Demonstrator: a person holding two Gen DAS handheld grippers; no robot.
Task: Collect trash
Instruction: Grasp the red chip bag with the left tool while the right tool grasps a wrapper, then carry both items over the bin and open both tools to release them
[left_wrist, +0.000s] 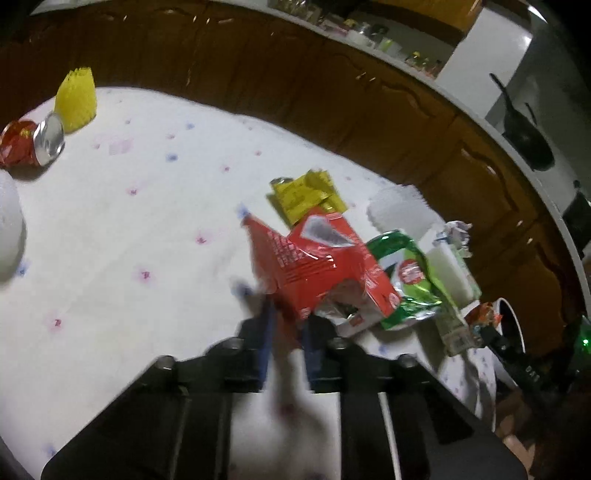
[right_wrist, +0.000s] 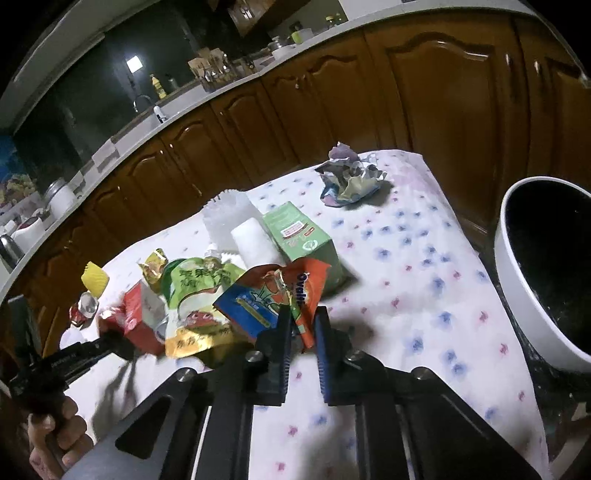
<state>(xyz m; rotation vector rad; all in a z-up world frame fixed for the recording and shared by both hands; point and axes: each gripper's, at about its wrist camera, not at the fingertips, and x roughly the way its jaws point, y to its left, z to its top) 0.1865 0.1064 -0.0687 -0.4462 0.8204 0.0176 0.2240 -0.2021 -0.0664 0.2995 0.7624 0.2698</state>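
My left gripper (left_wrist: 288, 314) is shut on a red snack wrapper (left_wrist: 314, 269) and holds it above the floral tablecloth (left_wrist: 129, 240). In the right wrist view that red wrapper (right_wrist: 129, 317) hangs from the left gripper (right_wrist: 110, 338). My right gripper (right_wrist: 301, 317) is shut on an orange and blue Ovaltine wrapper (right_wrist: 273, 295), held over the table near the white trash bin (right_wrist: 517, 277). A green pouch (right_wrist: 195, 291), a green carton (right_wrist: 303, 236), a crumpled paper ball (right_wrist: 351, 179) and a crushed can (left_wrist: 48, 138) lie on the table.
A yellow paper cup (left_wrist: 75, 98) stands at the far left, a yellow wrapper (left_wrist: 306, 195) lies mid-table. White cups (right_wrist: 236, 221) stand by the carton. Brown kitchen cabinets (right_wrist: 406, 92) run behind the table. The bin (left_wrist: 511, 325) sits off the table's right edge.
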